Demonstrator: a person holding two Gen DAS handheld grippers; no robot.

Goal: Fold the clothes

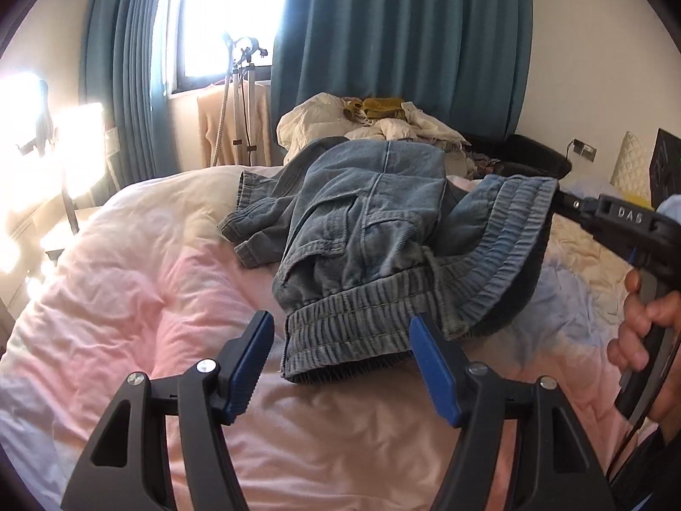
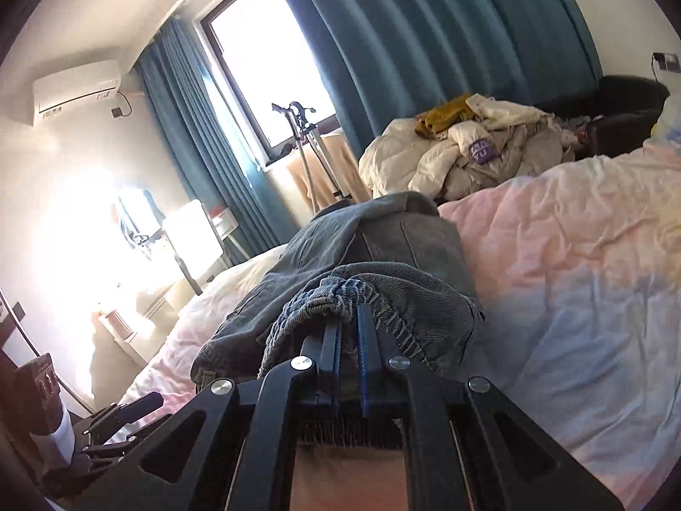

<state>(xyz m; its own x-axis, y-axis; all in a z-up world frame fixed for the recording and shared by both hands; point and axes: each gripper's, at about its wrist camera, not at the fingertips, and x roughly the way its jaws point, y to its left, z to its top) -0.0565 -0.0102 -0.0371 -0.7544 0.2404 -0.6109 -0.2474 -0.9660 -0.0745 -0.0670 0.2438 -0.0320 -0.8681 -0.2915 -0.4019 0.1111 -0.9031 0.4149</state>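
Note:
A pair of washed blue denim trousers (image 1: 361, 221) lies bunched on the pink bed cover (image 1: 149, 298). Its elastic waistband (image 1: 349, 323) faces me. My left gripper (image 1: 340, 353) is open, its blue pads standing either side of the waistband's near end without pressing on it. From the right, my right gripper (image 1: 562, 202) is shut on the far end of the waistband and holds it lifted off the bed. A hand (image 1: 647, 323) grips its handle. In the right wrist view the trousers (image 2: 383, 247) stretch ahead, and the right gripper (image 2: 350, 319) pinches the gathered waistband.
A heap of cream and yellow clothes (image 1: 374, 127) lies at the bed's far end. Behind it are teal curtains (image 1: 404, 42) and a bright window. A metal stand (image 1: 242, 98) is at the far left, a black seat (image 1: 532, 157) and a quilted pillow (image 1: 630, 157) at the right.

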